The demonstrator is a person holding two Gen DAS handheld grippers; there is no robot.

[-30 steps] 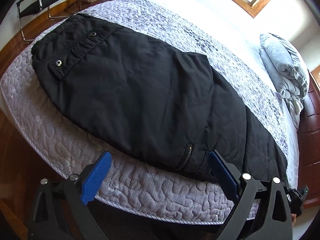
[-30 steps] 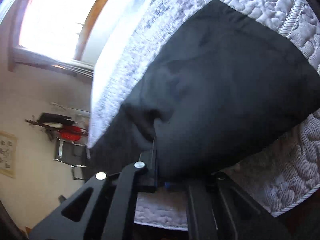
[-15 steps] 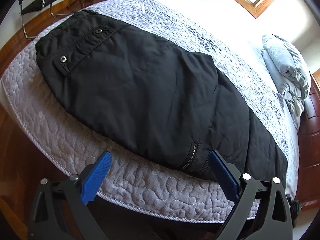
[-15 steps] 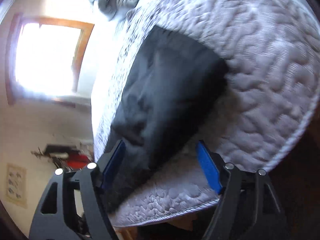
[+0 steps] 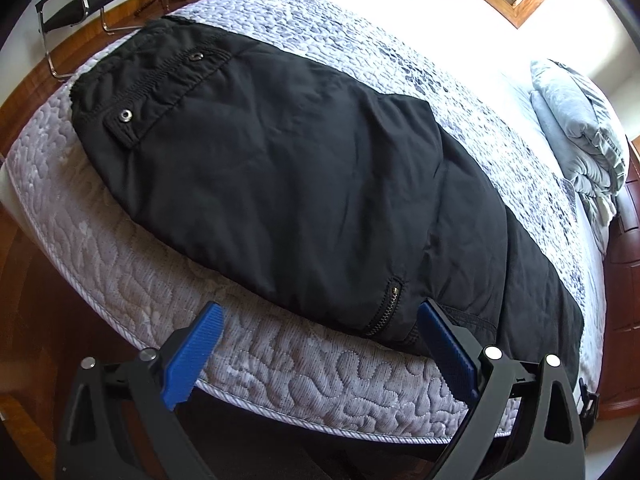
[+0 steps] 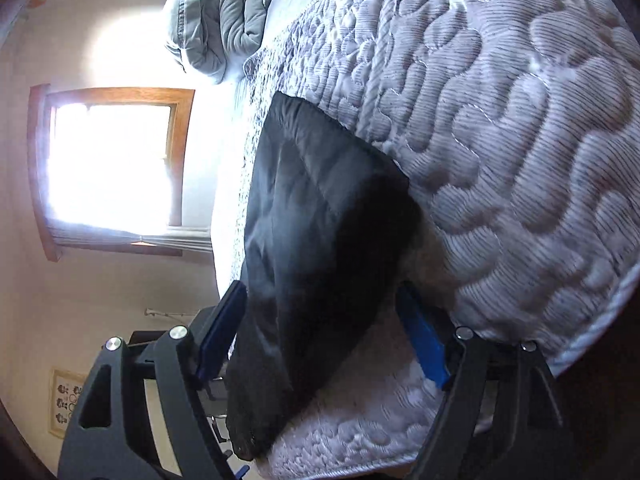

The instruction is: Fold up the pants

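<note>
Now the black pants lie folded lengthwise on the quilted mattress. My left gripper and right gripper both gape, holding nothing. Next, I judge, comes pinching the cuff end and carrying it toward the waistband.

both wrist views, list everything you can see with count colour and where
pants: one, black, lying flat on the mattress near its edge
mattress: one, grey-white quilted, under the pants
bedding pile: one, grey, at the far end of the mattress
chair: one, black with chrome legs, on the floor beyond the mattress
window: one, wood-framed, on the wall
left gripper: one, black with blue pads, open, empty
right gripper: one, black with blue pads, open around the pants' end
</note>
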